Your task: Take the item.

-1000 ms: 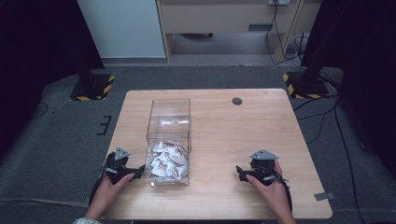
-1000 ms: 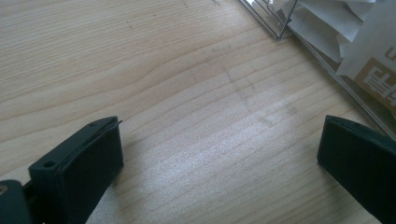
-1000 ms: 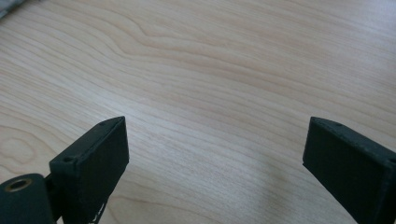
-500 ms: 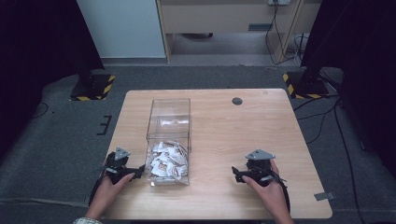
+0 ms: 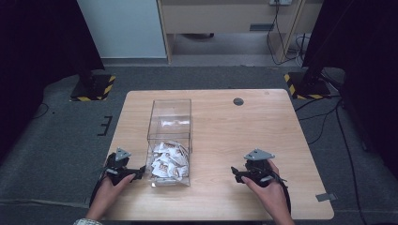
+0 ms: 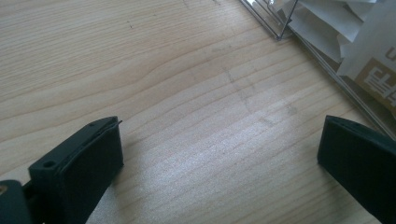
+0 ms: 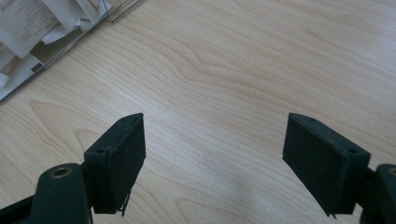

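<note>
The clear plastic box (image 5: 170,140) of white paper sachets (image 5: 167,161) stood near the pale wooden table's (image 5: 263,126) front edge. Left gripper (image 5: 139,172) waited beside it, jaws apart and empty; right gripper's (image 5: 234,174) empty jaws, well apart, had just been narrowing, probably readying a pick

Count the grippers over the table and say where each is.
2. The left gripper is beside the clear box at its near left; the right gripper is near the table's front right.
</note>
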### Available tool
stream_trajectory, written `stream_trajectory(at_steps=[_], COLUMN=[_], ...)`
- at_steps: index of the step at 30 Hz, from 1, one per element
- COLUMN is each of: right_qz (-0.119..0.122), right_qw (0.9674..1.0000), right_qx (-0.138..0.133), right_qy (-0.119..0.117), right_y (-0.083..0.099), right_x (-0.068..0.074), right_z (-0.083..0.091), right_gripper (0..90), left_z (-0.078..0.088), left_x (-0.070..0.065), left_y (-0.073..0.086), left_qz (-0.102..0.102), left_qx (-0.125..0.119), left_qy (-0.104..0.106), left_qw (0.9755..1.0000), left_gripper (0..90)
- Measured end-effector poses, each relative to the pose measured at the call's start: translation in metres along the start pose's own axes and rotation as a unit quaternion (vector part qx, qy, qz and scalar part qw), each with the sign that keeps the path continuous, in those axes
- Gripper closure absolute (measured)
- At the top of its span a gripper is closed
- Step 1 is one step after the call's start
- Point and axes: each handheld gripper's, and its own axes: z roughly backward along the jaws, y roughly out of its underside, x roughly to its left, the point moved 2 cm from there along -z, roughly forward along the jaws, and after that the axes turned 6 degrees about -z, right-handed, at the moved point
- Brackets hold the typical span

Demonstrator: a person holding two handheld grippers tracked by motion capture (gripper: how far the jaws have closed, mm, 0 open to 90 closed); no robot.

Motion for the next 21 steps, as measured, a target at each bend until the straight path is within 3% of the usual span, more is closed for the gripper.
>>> stream_trajectory(at_steps=[21], right_qz=[0.021], right_qw=[0.9995], right_qx=[0.017], right_qy=[-0.017], right_y=[-0.023], right_x=[0.023], right_z=[-0.007], right_gripper=[32.4], left_z=[0.0], left_x=[0.0], left_y=[0.0], left_qz=[-0.001], left_qx=[0.0], left_qy=[0.0], left_qw=[1.0], left_gripper=[0.0])
